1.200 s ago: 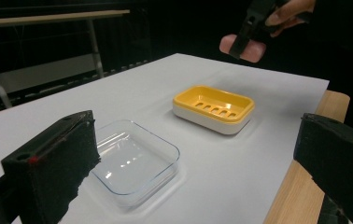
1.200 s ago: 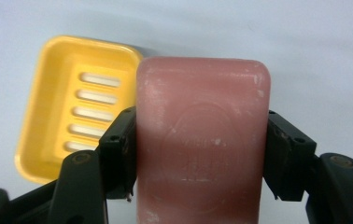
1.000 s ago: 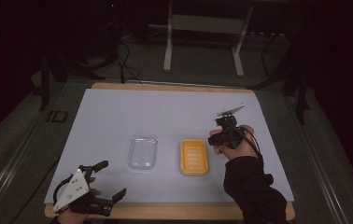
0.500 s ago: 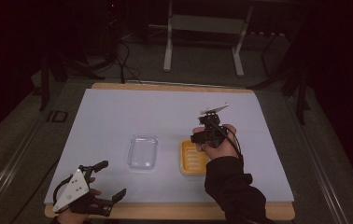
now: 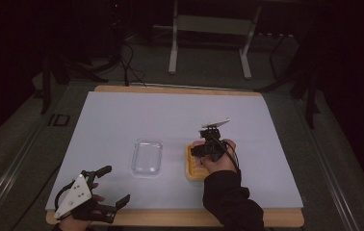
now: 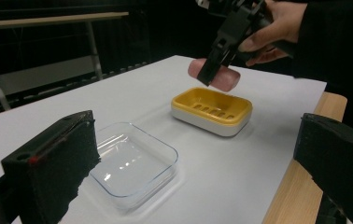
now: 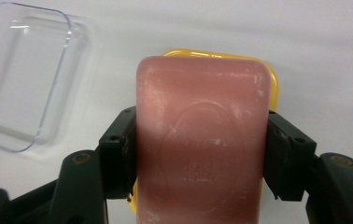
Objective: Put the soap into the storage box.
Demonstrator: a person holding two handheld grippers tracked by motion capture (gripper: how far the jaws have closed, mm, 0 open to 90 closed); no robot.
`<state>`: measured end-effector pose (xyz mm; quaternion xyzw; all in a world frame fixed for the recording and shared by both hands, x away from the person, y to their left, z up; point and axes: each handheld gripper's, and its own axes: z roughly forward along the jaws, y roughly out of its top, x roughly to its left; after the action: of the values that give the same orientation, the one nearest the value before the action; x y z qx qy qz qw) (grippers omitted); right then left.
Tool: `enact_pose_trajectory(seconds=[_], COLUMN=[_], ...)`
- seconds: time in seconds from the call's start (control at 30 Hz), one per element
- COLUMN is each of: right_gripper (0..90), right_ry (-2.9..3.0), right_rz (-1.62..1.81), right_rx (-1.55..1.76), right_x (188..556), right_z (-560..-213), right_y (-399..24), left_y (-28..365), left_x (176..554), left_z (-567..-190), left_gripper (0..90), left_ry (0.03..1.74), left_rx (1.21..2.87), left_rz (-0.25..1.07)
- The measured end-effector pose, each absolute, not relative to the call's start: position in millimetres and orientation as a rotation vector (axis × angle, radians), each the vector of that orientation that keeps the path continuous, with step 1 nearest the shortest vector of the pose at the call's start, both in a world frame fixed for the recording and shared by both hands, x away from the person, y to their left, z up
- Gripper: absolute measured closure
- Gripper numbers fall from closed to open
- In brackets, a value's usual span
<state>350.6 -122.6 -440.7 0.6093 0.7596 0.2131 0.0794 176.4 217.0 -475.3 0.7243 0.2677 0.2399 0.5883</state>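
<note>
**Operator:** Over the yellow soap dish (image 5: 195, 166), near the front edge of the table (image 5: 122, 115), I've got my right tool (image 5: 208, 150) pinching the pink soap bar (image 7: 201, 144) across its sides. In the right gripper view both pads press flat against it and the dish sits directly beneath.

**Partner:** That's a change. A second ago you were out toward the right edge.

**Operator:** Yes, I've brought the bar in from there and lower. In the left gripper view the soap (image 6: 214, 74) hangs above the dish (image 6: 212, 111), apart from it, not touching yet.

**Partner:** And the left side?

**Operator:** My left tool (image 5: 104, 191) rests at the front left corner with its jaws spread and nothing between them; it hasn't budged. The clear lid (image 5: 147, 157) lies just beside the dish, on its left, empty.

**Partner:** So what's left?

**Operator:** I'd judge the carry is nearly done. The bar looks lined up with the tray, so what remains is a short descent and a release.
</note>
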Motion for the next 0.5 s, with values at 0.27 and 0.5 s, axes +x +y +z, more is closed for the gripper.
enact_pose_trajectory(seconds=[0.27,0.5], right_gripper=[37.5,37.5], right_ry=[2.236,2.223], right_rz=[0.623,0.572], right_rx=[1.878,1.893], right_x=[351,351], right_z=[-465,-484], right_y=[-116,-113], left_y=[217,217], left_x=[176,176], left_z=[-475,-475], left_gripper=[0.2,0.2], left_ry=[0.621,0.618], left_rx=[1.690,1.686], left_rz=[0.557,0.554])
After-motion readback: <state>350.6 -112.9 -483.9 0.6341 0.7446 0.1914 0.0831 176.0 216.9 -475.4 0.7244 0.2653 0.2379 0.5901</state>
